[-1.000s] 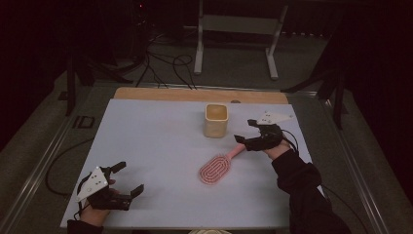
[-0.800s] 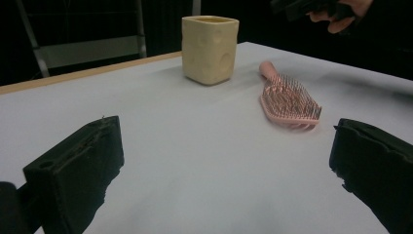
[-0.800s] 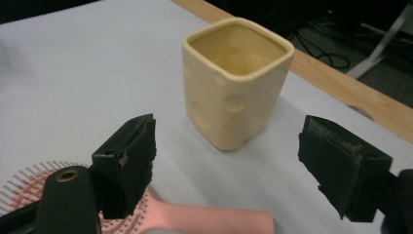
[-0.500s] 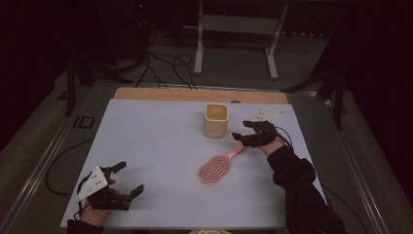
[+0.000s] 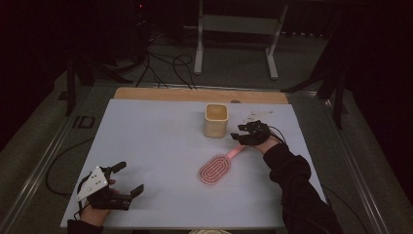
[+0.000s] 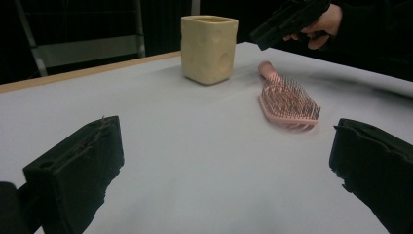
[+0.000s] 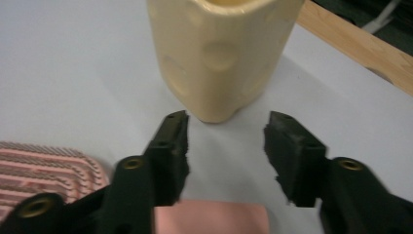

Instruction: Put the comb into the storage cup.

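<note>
My table (image 5: 160, 146) has a pale grey top with a wooden strip (image 5: 195, 94) along its far edge. Beyond it the room is dark; black cables (image 5: 165, 66) lie on the grey floor (image 5: 234, 68) beside a light metal stand (image 5: 236, 24).

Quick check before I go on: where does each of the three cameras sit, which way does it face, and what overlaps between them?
High view: above the person's side, facing forward and down on the table; both forearms, left gripper and right gripper.
Left gripper view: low over the table, along its open jaws, toward cup, hairbrush and the right gripper.
Right gripper view: just over the brush handle, toward the cup; jaws have been closing, not yet gripping.
Shared: cup and hairbrush appear in all three.
</note>
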A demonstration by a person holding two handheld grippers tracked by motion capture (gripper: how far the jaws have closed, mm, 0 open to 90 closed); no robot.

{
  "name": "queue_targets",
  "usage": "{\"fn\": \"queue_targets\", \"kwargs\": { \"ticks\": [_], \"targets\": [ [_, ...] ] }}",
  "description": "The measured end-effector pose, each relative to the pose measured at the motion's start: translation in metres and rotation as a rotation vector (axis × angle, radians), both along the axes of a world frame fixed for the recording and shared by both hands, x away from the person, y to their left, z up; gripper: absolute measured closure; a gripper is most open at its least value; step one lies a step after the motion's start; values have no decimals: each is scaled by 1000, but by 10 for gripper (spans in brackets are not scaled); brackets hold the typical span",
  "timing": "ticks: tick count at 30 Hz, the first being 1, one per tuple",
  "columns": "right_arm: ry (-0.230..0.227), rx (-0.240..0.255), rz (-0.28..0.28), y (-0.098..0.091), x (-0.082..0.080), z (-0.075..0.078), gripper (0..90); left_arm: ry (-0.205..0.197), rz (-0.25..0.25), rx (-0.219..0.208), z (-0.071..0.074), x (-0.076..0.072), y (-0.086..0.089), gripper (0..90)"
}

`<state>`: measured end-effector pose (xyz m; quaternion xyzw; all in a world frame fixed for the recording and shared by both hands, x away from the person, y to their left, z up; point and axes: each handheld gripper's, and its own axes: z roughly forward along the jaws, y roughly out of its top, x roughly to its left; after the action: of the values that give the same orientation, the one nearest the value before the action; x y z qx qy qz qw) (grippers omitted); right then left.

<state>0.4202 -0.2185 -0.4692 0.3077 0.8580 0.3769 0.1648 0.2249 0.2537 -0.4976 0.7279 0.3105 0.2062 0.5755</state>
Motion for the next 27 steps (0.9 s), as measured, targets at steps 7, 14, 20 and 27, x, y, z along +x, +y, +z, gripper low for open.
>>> {"fn": "queue_targets", "kwargs": {
  "ticks": [7, 14, 20, 27],
  "targets": [
    [16, -62, -9, 1, 4, -9, 711, 1, -1, 0, 0, 0, 0, 1],
    [34, -133, 6, 3, 7, -17, 900, 5, -2, 4, -1, 1, -1, 1],
    [61, -158, 21, 5, 9, -21, 900, 5, -1, 4, -1, 1, -1, 1],
    [79, -186, 37, 4, 8, -24, 900, 6, -1, 4, -1, 1, 0, 1]
  ]
}}
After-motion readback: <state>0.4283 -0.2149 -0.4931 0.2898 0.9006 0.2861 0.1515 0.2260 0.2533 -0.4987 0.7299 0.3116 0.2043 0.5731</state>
